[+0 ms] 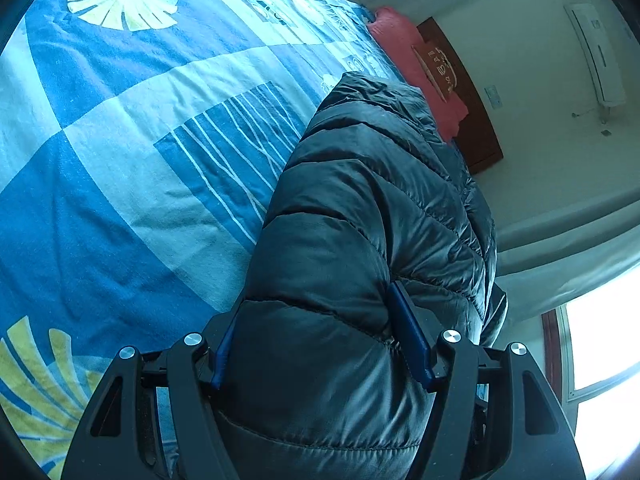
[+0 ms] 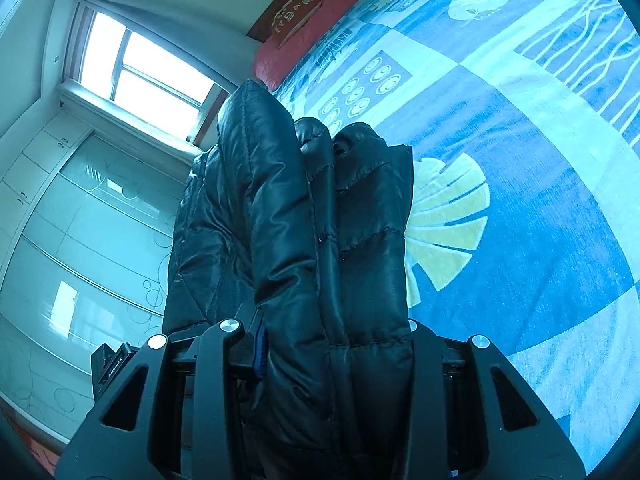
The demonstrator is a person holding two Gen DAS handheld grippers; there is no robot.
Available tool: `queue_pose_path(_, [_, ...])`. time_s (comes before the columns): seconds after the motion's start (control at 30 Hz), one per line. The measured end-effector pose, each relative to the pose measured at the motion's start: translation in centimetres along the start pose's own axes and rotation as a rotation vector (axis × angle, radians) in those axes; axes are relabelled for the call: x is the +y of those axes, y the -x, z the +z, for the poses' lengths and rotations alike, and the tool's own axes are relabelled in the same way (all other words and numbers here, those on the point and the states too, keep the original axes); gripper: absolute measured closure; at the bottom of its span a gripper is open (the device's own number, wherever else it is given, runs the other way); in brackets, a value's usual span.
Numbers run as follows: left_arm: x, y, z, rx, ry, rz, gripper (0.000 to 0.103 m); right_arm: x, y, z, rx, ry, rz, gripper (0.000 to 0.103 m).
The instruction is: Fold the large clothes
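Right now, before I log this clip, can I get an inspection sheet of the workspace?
Surface: bed sheet, blue patchwork with leaf prints, lightly creased.
Job's things: dark quilted puffer jacket, bunched into thick folds, lifted off the bed at both gripped ends.
Clutter: red pillow at the headboard, a small brown cushion on it.
Grippers: left hand-held gripper clamped on a wide jacket fold; right hand-held gripper clamped on stacked layers.
Cables: nothing seen.
Surroundings: bright window, glass-fronted wardrobe, wall air conditioner.
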State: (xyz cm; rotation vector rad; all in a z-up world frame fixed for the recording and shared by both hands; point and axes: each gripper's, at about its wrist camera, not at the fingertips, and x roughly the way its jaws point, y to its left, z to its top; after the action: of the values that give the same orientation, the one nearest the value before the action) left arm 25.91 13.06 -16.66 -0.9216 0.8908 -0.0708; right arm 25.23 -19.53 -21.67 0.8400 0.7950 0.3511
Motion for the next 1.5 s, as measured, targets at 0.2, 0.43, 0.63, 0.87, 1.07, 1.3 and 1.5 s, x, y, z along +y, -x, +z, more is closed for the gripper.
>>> queue_pose_path(0.2, [0.6,-0.4,0.0,0.001,-0.005,-0.010,0.036,-0.4,-0.4,-0.3,-0.003,0.000,-0.010,0.062])
queue_pose_path(0.43, [0.9,-0.4,0.2,0.017,0.003,-0.026,0.033,-0.4,-0.5,0.0,0.004,-0.003,-0.033,0.050])
queue_pose_path(0.63, [0.5,0.7,0.9,0.034,-0.047,-0.031,0.031,-0.4,0.5,0.1,0.006,0.016,-0.056,0.031])
queue_pose_path(0.87, [-0.1,2.8,1.0,0.004,-0.130,-0.028,0.028,-0.2,2.0,0.4,0.012,0.048,-0.055,0.028])
queue_pose_path(1.07, [0.0,2.1,3.1,0.003,-0.100,-0.029,0.028,0.2,2.2,2.8,-0.025,0.052,-0.070,0.023])
queue_pose_path(1.3, [-0.7,-0.8,5.5,0.035,-0.087,-0.006,0.028,-0.3,-1.1,6.7,0.032,-0.029,-0.059,0.021])
queue_pose_path(1.5, [-1.8,-3.1,5.5,0.040,-0.138,0.074,0.029,-1.6,-3.3,7.0,0.083,-0.064,-0.079,0.048])
